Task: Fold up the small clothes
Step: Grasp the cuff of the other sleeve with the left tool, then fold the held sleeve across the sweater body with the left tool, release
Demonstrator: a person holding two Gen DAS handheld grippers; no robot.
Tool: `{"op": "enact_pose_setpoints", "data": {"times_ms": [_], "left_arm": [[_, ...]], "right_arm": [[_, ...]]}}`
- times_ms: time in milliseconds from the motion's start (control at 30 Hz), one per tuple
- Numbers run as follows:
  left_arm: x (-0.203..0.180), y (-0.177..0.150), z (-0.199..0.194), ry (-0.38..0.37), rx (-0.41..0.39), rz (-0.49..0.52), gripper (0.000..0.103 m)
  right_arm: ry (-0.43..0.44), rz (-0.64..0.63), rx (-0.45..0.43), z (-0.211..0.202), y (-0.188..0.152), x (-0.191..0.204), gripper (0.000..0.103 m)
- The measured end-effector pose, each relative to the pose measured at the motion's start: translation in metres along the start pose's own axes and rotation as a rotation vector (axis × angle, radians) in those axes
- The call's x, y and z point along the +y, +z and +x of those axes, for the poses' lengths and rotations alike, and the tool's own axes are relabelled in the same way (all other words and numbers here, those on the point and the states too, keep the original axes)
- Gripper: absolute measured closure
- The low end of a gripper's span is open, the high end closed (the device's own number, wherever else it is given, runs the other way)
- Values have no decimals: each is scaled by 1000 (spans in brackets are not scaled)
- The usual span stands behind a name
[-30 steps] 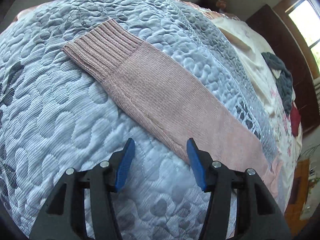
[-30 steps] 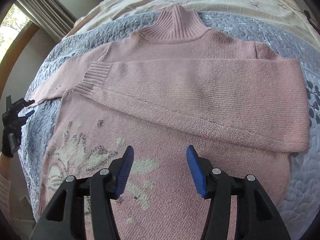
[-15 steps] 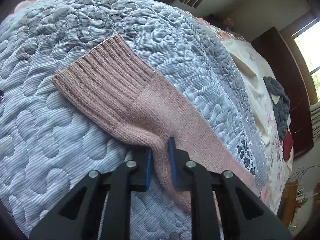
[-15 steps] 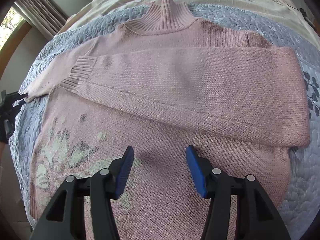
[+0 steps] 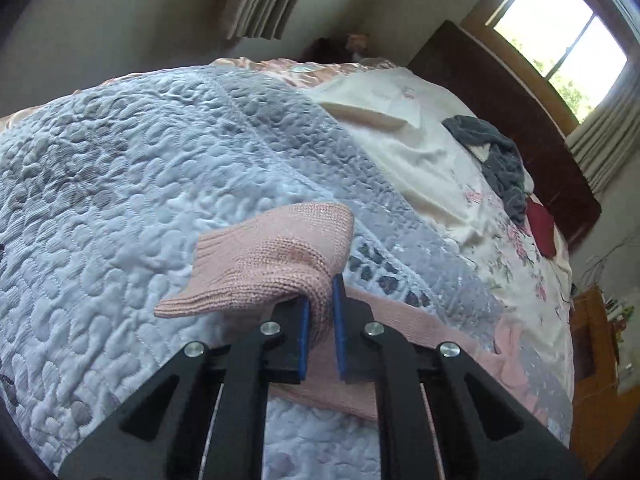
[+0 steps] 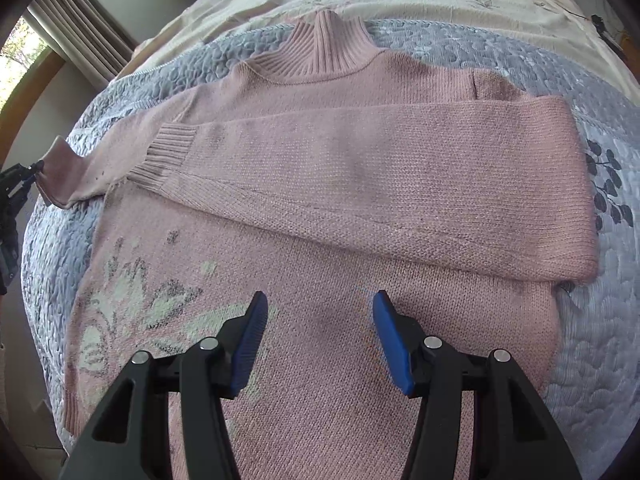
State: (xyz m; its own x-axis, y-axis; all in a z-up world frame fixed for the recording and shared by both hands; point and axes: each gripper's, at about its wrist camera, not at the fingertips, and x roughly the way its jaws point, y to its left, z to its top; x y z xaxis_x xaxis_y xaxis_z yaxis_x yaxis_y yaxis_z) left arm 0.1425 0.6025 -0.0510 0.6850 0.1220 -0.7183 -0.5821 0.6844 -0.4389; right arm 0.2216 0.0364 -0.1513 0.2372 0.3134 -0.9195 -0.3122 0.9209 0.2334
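Observation:
A pink knitted sweater (image 6: 344, 168) with a ribbed roll neck lies flat on the quilt, one sleeve folded across its chest, a pale flower pattern at its lower left. My left gripper (image 5: 319, 300) is shut on the other sleeve (image 5: 276, 256) near its ribbed cuff and holds it lifted off the quilt, the cuff drooping to the left. In the right wrist view that raised sleeve (image 6: 66, 174) shows at the far left beside the left gripper (image 6: 16, 184). My right gripper (image 6: 318, 308) hovers open over the sweater's lower body, nothing between its fingers.
A grey-blue quilted bedspread (image 5: 132, 184) covers the bed, with a cream floral sheet (image 5: 436, 160) beyond it. A dark grey garment (image 5: 496, 156) and a red item (image 5: 540, 228) lie by the dark headboard (image 5: 520, 120). A wooden cabinet (image 5: 596, 344) stands at the right.
My left gripper closed on the sleeve near the cuff and has lifted it off the quilt, tilting upward. My right gripper stayed open and moved slightly closer over the sweater's body.

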Motion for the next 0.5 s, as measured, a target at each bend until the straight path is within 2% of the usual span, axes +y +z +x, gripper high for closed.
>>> {"op": "enact_pose_setpoints", "data": {"times_ms": [233,500], "left_arm": [[-108,-43,5,-175,47,131,95],[-203,-115,35,-306,144,219,95]], "right_arm": [[-3,6,-24,-13,-5,-8,48],[6,32,-46,-20,-7,-19,48]]}}
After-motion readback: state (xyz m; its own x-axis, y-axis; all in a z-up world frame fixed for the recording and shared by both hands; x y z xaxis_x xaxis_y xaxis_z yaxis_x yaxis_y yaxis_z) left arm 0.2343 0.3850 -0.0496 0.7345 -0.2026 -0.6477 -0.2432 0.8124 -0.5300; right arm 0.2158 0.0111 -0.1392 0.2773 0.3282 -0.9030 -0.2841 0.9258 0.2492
